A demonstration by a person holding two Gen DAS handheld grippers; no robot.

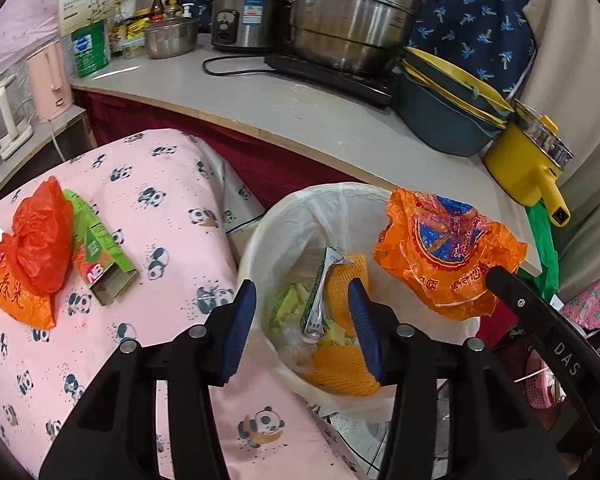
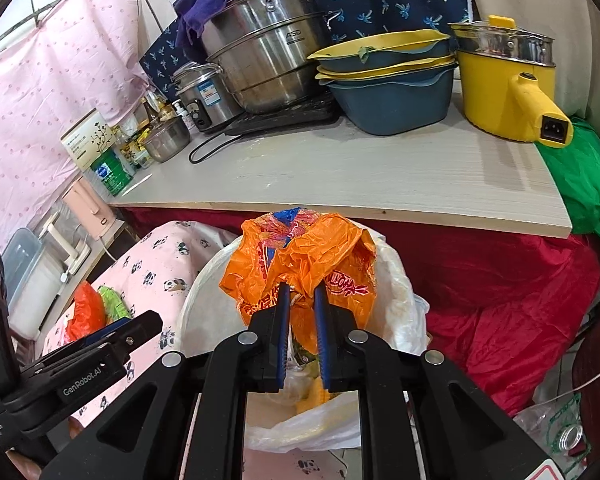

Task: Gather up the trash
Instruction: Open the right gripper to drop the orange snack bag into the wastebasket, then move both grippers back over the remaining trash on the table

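A white lined trash bin (image 1: 260,240) holds wrappers and orange netting. My right gripper (image 2: 302,292) is shut on an orange plastic bag (image 2: 300,256) and holds it over the bin (image 2: 196,304); the bag also shows in the left wrist view (image 1: 448,256). My left gripper (image 1: 302,300) is open and empty over the bin's left rim. On the pink panda cloth (image 1: 160,240) lie a red plastic bag (image 1: 40,236), a green carton (image 1: 100,248) and an orange wrapper (image 1: 16,300).
A white counter (image 2: 340,172) behind the bin carries steel pots (image 2: 268,52), stacked blue and yellow basins (image 2: 392,92), a yellow electric pot (image 2: 508,88) and jars. Red cloth (image 2: 500,280) hangs below it. A plastic bottle (image 2: 568,436) lies at the lower right.
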